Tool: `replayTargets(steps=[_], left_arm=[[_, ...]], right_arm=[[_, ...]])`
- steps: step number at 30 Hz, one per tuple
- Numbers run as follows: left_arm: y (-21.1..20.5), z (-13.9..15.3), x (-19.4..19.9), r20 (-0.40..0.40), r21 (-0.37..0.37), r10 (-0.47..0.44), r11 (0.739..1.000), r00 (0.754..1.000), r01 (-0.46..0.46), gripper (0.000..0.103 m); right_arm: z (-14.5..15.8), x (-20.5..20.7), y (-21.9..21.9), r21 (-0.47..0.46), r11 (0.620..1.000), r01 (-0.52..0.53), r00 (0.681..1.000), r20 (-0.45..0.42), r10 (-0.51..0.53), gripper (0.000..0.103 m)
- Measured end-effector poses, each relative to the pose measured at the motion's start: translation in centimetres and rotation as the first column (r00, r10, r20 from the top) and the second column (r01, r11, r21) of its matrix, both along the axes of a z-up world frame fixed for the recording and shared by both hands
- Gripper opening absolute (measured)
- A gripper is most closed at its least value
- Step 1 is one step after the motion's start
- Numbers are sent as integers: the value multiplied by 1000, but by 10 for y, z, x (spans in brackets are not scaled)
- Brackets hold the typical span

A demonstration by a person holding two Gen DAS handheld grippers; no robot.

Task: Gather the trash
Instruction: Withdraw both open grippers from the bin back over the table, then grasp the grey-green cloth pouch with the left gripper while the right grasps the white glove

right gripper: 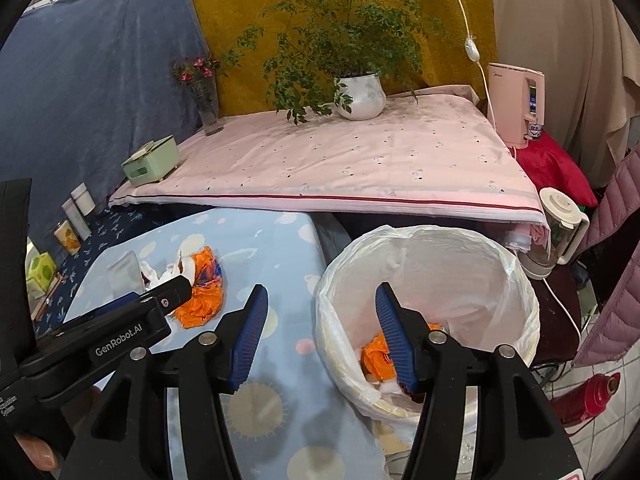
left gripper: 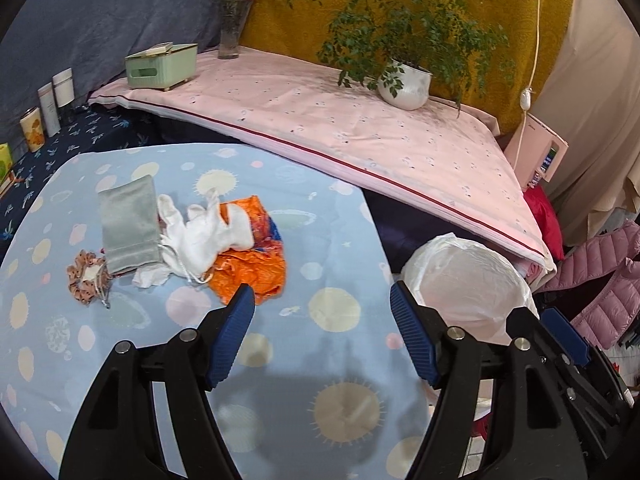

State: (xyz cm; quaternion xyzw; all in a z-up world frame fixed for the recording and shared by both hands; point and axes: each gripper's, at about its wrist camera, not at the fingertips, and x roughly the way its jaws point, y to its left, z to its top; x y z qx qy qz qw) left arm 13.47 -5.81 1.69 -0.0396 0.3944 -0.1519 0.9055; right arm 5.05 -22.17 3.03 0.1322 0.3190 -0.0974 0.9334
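Note:
On the blue spotted tablecloth (left gripper: 328,360) lies a heap: a crumpled orange wrapper (left gripper: 252,272), white crumpled tissue (left gripper: 204,236), a grey pouch (left gripper: 128,228) and a dotted scrunchie (left gripper: 86,276). My left gripper (left gripper: 322,300) is open and empty, just short of the orange wrapper. My right gripper (right gripper: 322,304) is open and empty above the near rim of the white-lined trash bin (right gripper: 516,280). Orange trash (right gripper: 374,358) lies inside the bin. The bin also shows in the left wrist view (left gripper: 460,280). The left gripper's body (right gripper: 120,332) shows in the right wrist view.
A pink-covered surface (left gripper: 360,128) stands behind, with a potted plant (left gripper: 406,84), a flower vase (left gripper: 230,36) and a green box (left gripper: 160,66). Cans and bottles (left gripper: 52,108) stand at the left. A blender (right gripper: 556,232), a red flask (right gripper: 588,396) and a pink jacket (left gripper: 604,276) are at the right.

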Motion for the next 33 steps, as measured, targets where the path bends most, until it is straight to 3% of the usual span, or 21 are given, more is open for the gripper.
replayTargets(steps=[14, 20, 33], left_arm=[[61, -14, 18, -31, -13, 95, 995, 995, -95, 71], [96, -25, 29, -50, -12, 153, 988, 987, -153, 78], [175, -48, 85, -96, -10, 263, 964, 960, -265, 81]], right_arm=[[-10, 30, 55, -12, 996, -93, 995, -39, 93, 55], [-21, 49, 82, -8, 989, -144, 987, -66, 144, 55], [-49, 114, 134, 28, 969, -244, 964, -106, 245, 55]])
